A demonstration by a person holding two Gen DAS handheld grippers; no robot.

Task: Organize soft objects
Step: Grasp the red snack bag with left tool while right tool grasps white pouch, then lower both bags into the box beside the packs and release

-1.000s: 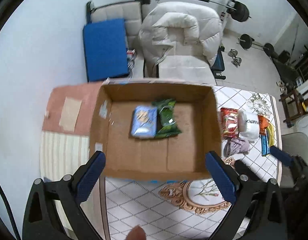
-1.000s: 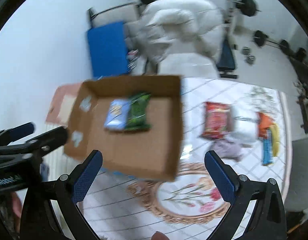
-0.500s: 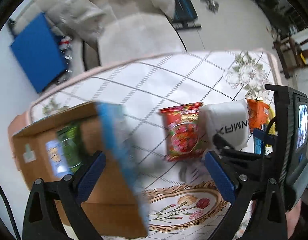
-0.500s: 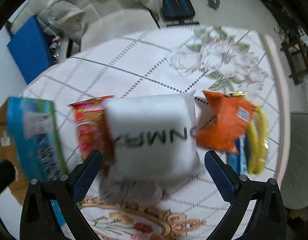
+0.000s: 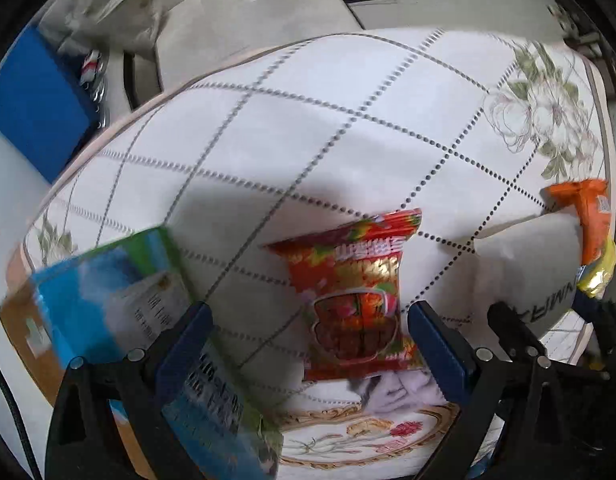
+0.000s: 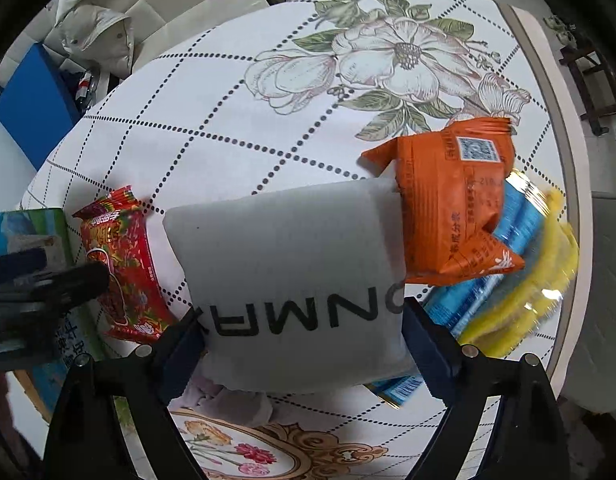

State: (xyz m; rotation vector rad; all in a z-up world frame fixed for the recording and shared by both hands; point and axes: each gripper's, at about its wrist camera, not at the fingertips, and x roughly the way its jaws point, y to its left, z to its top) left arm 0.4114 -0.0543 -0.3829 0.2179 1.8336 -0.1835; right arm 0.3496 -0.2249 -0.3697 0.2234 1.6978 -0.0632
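Right tongs [image 6: 304, 344] closing around white pillow [image 6: 292, 280], pads not pressing yet. Left tongs [image 5: 308, 344] spread wide over red snack bag [image 5: 355, 304], nothing gripped.

Both wrist cameras look steeply down, close over the white floral tablecloth [image 6: 236, 128]. They share the red crinkly snack packet [image 5: 355, 296], the left view centring it, and the white lettered cushion [image 6: 292, 280], the right view centring that.

- White fabric pillow with black lettering [image 6: 292, 280] lies on the flower-printed tablecloth [image 6: 236, 120].
- Red foil snack packet [image 6: 120, 268] lies just left of it.
- Orange foil packet [image 6: 451, 208] overlaps its right edge, resting on 1 blue wrapper [image 6: 507, 248].
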